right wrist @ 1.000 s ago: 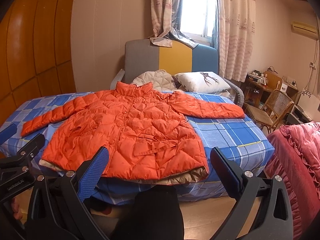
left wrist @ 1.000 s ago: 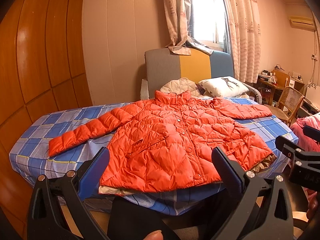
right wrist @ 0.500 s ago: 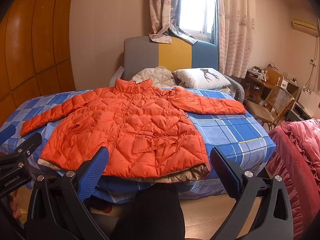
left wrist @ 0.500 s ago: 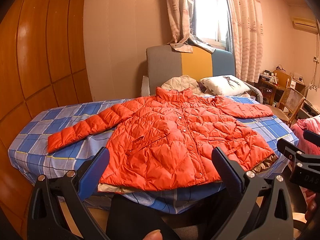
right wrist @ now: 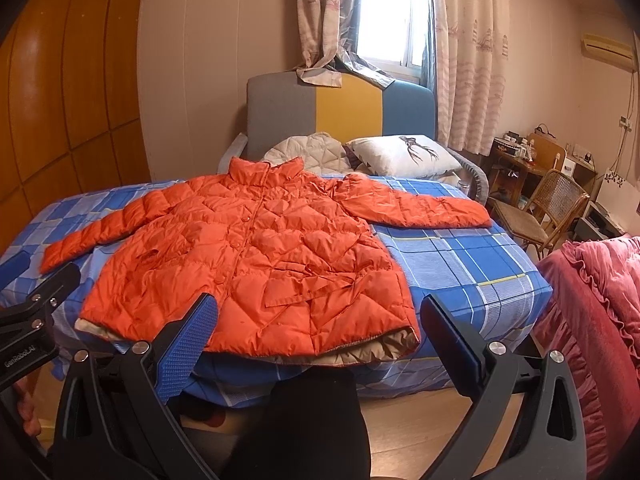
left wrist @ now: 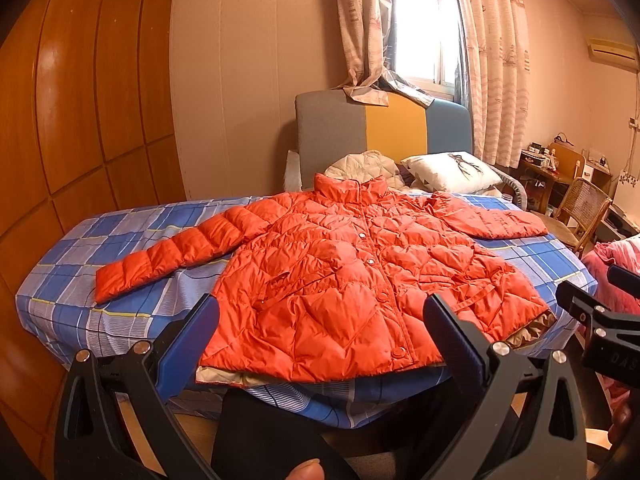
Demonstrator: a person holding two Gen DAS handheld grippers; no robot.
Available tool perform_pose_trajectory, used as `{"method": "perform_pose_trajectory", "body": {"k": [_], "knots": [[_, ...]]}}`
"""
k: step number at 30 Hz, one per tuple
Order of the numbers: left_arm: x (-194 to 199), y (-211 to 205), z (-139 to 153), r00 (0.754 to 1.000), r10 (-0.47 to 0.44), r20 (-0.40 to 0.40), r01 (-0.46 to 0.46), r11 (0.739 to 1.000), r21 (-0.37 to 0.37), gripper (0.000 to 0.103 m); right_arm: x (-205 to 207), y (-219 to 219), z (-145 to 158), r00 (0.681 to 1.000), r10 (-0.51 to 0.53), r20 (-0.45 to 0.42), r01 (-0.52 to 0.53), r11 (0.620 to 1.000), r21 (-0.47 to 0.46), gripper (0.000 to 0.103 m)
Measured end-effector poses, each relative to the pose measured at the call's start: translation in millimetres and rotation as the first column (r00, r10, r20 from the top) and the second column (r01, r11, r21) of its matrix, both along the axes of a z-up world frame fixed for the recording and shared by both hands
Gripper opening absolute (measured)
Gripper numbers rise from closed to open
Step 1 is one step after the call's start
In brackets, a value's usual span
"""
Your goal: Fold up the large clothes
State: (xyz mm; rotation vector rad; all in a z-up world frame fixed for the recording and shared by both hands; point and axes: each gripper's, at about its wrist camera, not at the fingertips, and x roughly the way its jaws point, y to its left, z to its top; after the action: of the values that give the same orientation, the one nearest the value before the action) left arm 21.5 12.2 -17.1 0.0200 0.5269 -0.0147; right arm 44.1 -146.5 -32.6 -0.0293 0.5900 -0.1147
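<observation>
On bed (left wrist: pixel 120 304) – jacket (left wrist: pixel 360 276) collar headboard-ward

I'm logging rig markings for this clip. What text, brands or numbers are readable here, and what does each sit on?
"GenRobot.AI": white lettering on the left gripper body, at the right wrist view's left edge.
"DAS": embossed, cut off by the frame, on the right gripper body in the left wrist view.
Nothing legible on the orange jacket; desk clutter is too small to read.
</observation>
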Motion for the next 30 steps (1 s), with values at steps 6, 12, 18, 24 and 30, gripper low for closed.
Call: {"method": "perform_pose_trajectory", "body": {"k": [6,12,18,24,30], "knots": [[7,5,-4,1.000,0.012,-0.024,-0.012,1.000,-0.020,0.101,7,-3,-9,1.000,0.007,-0.027,-0.007,1.000,0.021,0.100],[24,15,-18,0.998,-0.033,-0.046,0.030,0.998,-0.051,0.101,32,-16,-25,0.992,0.062,-0.107,-0.050,0.993,0.110,0.100],[65,36,-37,0.995,-0.052,-0.082,0.044,0.994,-0.096,0.101,90,-53,-26,0.991,0.045,-0.125,-0.013,0.971,0.239,0.100],[121,56,-61,0.987,-0.077,-0.142,0.056,0.988,-0.145,0.101,162,-120,-53,0.974,-0.094,-0.204,0.162,0.923,0.348,0.100],[161,71,-82,0.974,-0.013,-0.228,-0.011,0.994,-0.107,0.101,231,-214,-92,0.924,-0.245,-0.293,0.364,0.799,0.479,0.092]]}}
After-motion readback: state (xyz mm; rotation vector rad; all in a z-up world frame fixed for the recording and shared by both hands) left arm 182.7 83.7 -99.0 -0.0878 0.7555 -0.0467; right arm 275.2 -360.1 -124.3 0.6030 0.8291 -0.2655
